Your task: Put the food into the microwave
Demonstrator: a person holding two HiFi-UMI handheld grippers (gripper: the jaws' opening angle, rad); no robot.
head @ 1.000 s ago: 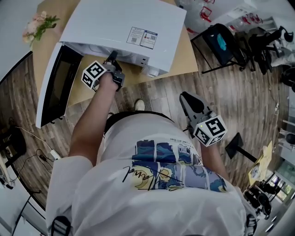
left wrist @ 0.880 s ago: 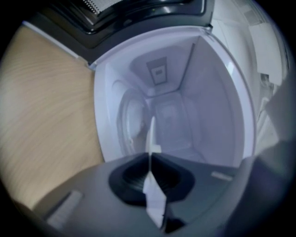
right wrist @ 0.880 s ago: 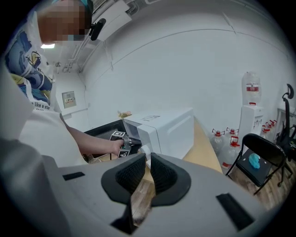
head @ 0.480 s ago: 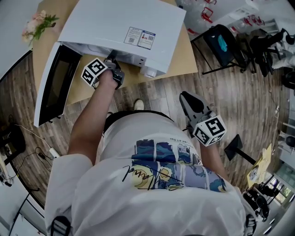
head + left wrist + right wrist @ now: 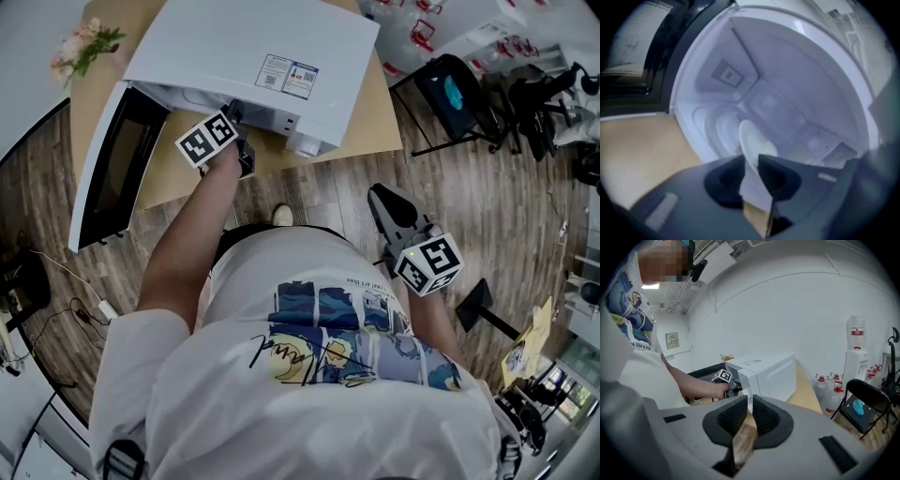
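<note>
The left hand-held gripper (image 5: 751, 159) reaches into the open microwave (image 5: 787, 84). Its jaws have just been opening and stand narrowly apart around the rim of the white plate (image 5: 752, 138) inside. The right hand-held gripper (image 5: 750, 401) is empty, with its jaws slightly apart.

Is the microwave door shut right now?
No, the microwave door stands swung wide open at the left of the microwave, leaving the cavity exposed.

On the white T-shirt (image 5: 637, 357) of the person, the words "like a star" can be partly read. Two small printed labels (image 5: 289, 75) are stuck on the white box-shaped microwave oven (image 5: 234, 42); their print is too small to be read.
</note>
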